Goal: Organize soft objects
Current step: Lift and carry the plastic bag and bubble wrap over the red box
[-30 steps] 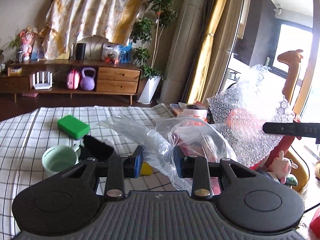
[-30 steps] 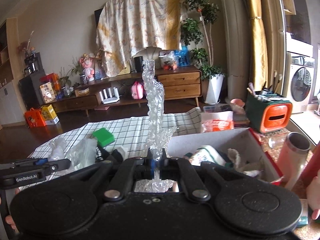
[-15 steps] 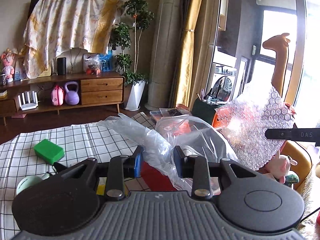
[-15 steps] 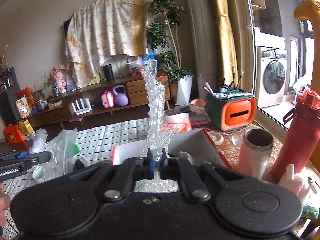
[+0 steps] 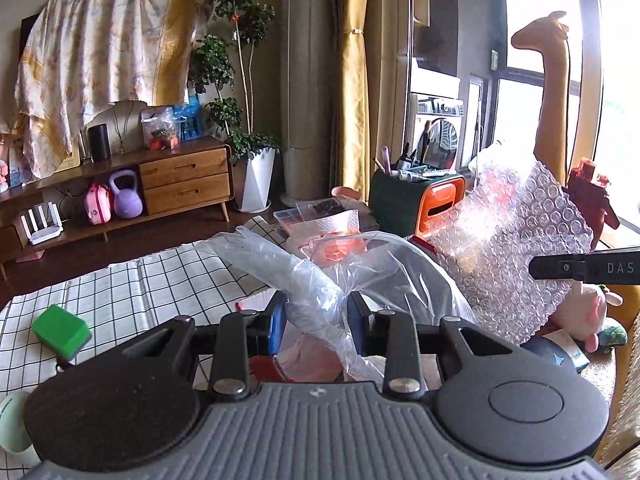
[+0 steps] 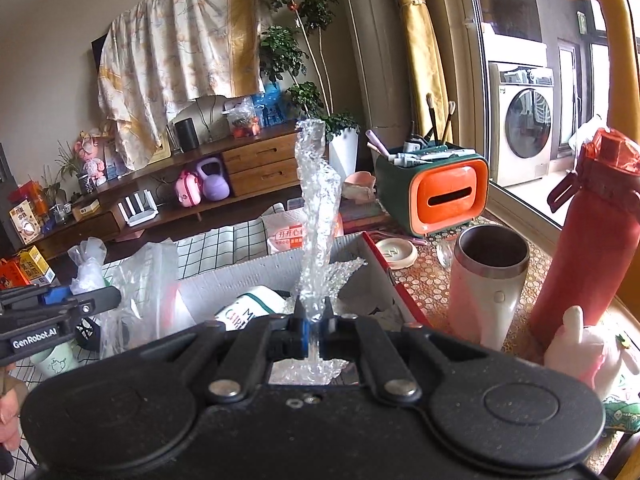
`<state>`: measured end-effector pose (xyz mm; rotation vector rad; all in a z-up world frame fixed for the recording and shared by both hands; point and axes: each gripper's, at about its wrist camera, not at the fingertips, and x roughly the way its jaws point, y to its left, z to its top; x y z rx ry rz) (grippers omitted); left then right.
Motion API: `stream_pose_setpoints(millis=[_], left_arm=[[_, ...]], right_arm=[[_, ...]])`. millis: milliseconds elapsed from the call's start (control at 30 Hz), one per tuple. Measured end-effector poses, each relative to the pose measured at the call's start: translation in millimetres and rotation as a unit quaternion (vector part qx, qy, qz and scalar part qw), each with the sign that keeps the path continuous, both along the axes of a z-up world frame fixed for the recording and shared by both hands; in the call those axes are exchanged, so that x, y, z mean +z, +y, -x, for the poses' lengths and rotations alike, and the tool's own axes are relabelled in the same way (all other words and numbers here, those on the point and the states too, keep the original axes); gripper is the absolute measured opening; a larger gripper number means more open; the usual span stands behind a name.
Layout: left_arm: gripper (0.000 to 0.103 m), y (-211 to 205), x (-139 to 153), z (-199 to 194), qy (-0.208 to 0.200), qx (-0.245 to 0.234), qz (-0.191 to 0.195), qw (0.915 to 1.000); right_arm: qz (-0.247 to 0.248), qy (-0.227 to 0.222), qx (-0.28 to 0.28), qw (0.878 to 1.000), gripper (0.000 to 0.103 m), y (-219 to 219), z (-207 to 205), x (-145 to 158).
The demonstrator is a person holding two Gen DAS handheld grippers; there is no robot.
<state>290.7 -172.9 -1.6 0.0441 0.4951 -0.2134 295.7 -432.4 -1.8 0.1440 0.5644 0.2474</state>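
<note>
My left gripper [image 5: 316, 322] is shut on a clear plastic bag [image 5: 320, 276] and holds it up over the red-rimmed box; the bag also shows in the right wrist view [image 6: 144, 276]. My right gripper [image 6: 314, 330] is shut on a sheet of bubble wrap [image 6: 318, 204] that stands upright above the box; in the left wrist view the bubble wrap [image 5: 516, 248] hangs wide at the right. The grey cardboard box with a red rim [image 6: 248, 276] lies below both grippers and holds a white and green packet [image 6: 248, 312].
A green sponge [image 5: 60, 330] and a pale green cup [image 5: 10, 424] sit on the checked tablecloth [image 5: 152, 280]. A steel tumbler [image 6: 486, 276], a red bottle [image 6: 588, 240], an orange and green organizer [image 6: 436, 192] and a pink plush [image 6: 584, 350] stand right of the box.
Both grippers have moved right, toward the box, carrying the plastic bag and the bubble wrap. The sponge and cup have slid to the left of the left wrist view.
</note>
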Motion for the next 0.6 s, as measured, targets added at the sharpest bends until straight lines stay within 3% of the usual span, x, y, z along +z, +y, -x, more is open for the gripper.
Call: stream_pose_setpoints(millis=[300, 600], left_arm=[[0.032, -26.4, -12.6, -29.9, 0.004, -0.001, -0.011, 0.9999], [0.032, -38.8, -44.8, -52.0, 0.04, 0.0, -0.033, 0.9987]], right_arm=[[-0.035, 0.021, 0.002, 0.999, 0.003, -7.3, -33.2, -17.9], [-0.057, 0.065, -0.005, 0.996, 0.004, -12.5, -56.7, -51.1]])
